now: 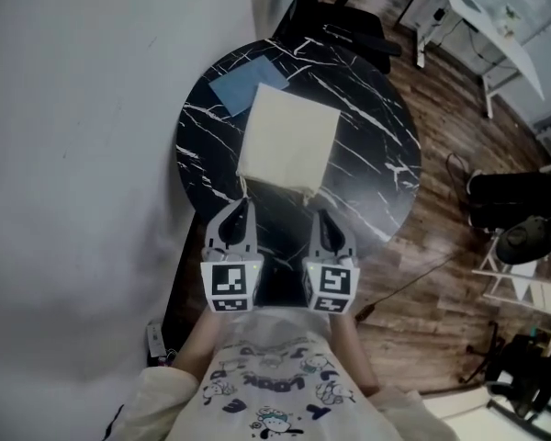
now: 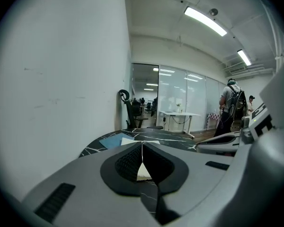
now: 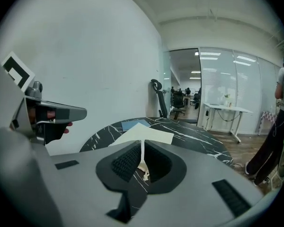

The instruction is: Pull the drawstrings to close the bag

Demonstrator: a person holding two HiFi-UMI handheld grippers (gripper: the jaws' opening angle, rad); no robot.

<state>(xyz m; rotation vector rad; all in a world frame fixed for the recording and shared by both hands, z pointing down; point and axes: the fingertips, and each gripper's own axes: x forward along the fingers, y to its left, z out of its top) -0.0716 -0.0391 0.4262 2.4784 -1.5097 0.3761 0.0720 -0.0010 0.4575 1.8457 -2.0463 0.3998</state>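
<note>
The left gripper point(image 1: 242, 208) is pinched shut on a thin cream drawstring cord point(image 2: 142, 150), which shows as a pale line between its pads; the right gripper point(image 1: 320, 217), close beside it, is clamped the same way on the other cream cord point(image 3: 142, 151), whose knotted end hangs behind the pads, probably a stop against slipping; just ahead of both tips the flat square cream fabric bag point(image 1: 287, 141) lies on the round black marble-patterned table point(image 1: 376, 182); each gripper takes its own corner, so a pull toward the person should gather the mouth; that edge looks not yet gathered.
</note>
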